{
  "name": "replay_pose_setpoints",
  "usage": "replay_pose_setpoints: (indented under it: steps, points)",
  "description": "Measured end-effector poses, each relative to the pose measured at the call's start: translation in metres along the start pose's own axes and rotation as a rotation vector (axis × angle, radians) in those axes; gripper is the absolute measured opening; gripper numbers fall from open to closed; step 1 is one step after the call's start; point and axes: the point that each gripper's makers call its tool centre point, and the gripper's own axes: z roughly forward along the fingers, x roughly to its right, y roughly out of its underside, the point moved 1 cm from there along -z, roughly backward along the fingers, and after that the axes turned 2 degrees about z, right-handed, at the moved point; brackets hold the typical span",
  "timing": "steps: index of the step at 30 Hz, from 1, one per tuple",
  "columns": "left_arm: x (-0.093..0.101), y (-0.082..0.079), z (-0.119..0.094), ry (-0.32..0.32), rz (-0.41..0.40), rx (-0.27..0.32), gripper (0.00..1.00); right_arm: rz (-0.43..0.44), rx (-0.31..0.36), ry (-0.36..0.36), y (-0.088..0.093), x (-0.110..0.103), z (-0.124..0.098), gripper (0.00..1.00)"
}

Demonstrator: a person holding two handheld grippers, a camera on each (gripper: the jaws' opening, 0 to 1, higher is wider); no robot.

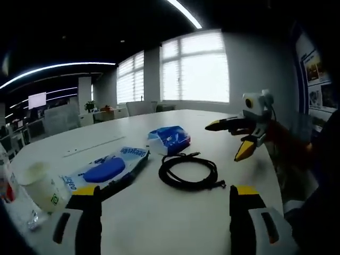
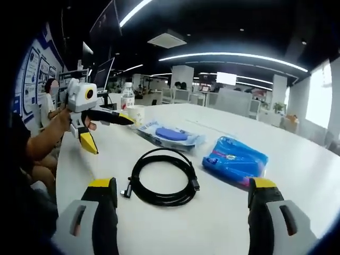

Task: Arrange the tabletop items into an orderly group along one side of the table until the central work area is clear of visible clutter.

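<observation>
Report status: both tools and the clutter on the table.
Left tool and right tool open, empty, above the table. Coiled cable, blue pouch, wipes pack, cup and bottle untouched. Nothing blocking.

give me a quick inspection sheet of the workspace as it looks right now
surface: white table, bare between the items
job's things: coiled black cable in the middle; blue pouch beside it, apart from it; wipes pack farther back; paper cup and water bottle at the far end
clutter: nothing seen beyond the job's things
grippers: left gripper open, held above the table, empty; right gripper open, above the table, empty
cables: the one coil, loosely looped, plug ends free on the table
surroundings: open office with desks, ceiling light strips, bright windows, posters on a wall, a seated person behind
</observation>
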Motion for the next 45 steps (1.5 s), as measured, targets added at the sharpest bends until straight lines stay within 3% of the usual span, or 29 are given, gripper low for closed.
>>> replay_pose_setpoints:
  steps: [11,25,45]
  points:
    - [-0.015,0.003,-0.039,-0.048,0.001,0.028,1.00,-0.014,-0.018,0.007,0.007,0.005,-0.013,1.00]
    - [-0.037,0.009,-0.078,-0.101,-0.012,0.056,1.00,0.016,0.004,0.028,0.009,0.014,-0.031,1.00]
    - [-0.038,0.019,-0.117,-0.105,0.015,0.049,1.00,0.018,0.005,0.029,0.013,0.012,-0.054,1.00]
